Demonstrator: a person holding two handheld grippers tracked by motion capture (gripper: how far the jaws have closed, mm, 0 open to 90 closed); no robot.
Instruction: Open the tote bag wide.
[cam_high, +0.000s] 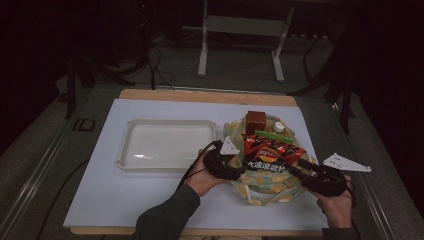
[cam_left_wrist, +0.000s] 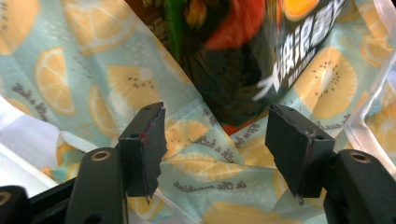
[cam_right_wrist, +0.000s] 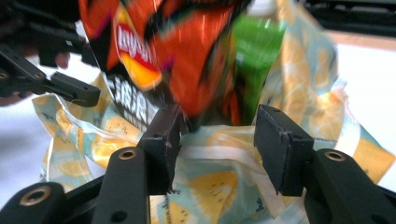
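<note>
A lemon-print fabric bag (cam_high: 265, 189) lies on the white mat, its mouth facing the far side. A red and black chip packet (cam_high: 272, 152) sticks out of it, beside a green packet (cam_high: 268, 135), a brown box (cam_high: 255, 121) and a white-capped bottle (cam_high: 278, 127). My left gripper (cam_high: 241, 171) is at the bag's left edge; its jaws stand open over the printed fabric (cam_left_wrist: 196, 172), just short of the chip packet (cam_left_wrist: 233, 70). My right gripper (cam_high: 296, 167) is at the bag's right edge, open, with the bag's rim (cam_right_wrist: 219, 149) and the chip packet's lower end (cam_right_wrist: 177, 65) between its jaws.
A white, empty tray (cam_high: 125, 150) sits on the mat left of the bag. The white mat (cam_high: 140, 200) covers a wooden table (cam_high: 200, 95). A white metal frame (cam_high: 202, 50) stands on the floor beyond the table.
</note>
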